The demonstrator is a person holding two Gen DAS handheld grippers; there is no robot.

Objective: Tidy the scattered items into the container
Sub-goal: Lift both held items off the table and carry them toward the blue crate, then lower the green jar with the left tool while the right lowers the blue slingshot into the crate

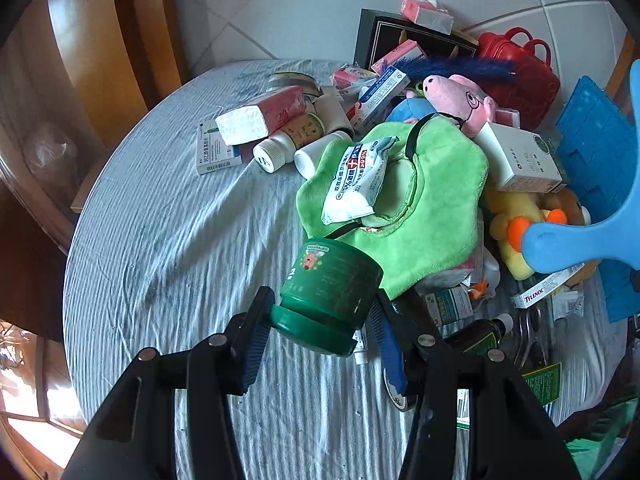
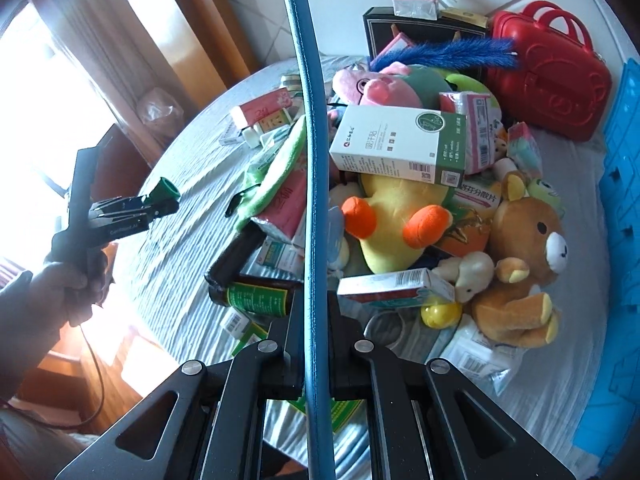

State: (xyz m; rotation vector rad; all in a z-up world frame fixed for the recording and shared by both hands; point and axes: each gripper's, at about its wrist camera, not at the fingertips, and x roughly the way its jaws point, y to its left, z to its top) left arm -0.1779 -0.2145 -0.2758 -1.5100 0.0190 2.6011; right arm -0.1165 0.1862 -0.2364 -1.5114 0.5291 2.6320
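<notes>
My left gripper (image 1: pixel 320 320) is shut on a green jar (image 1: pixel 330 298), lid toward the camera, held above the striped tablecloth (image 1: pixel 180 240). It also shows from the side in the right wrist view (image 2: pixel 158 200). My right gripper (image 2: pixel 314 320) is shut on a thin blue flat toy (image 2: pixel 308 160), seen edge-on; its broad face shows in the left wrist view (image 1: pixel 580 236). A blue crate (image 2: pixel 624 220) stands at the right edge. A heap of plush toys, medicine boxes and bottles lies before both grippers.
The heap holds a green cloth (image 1: pixel 420 200), a pink pig plush (image 1: pixel 460 100), a yellow duck (image 2: pixel 396 220), a brown bear (image 2: pixel 528 248), a white box (image 2: pixel 400 144) and a brown bottle (image 2: pixel 256 296). A red case (image 2: pixel 548 76) and black box (image 1: pixel 384 36) stand behind.
</notes>
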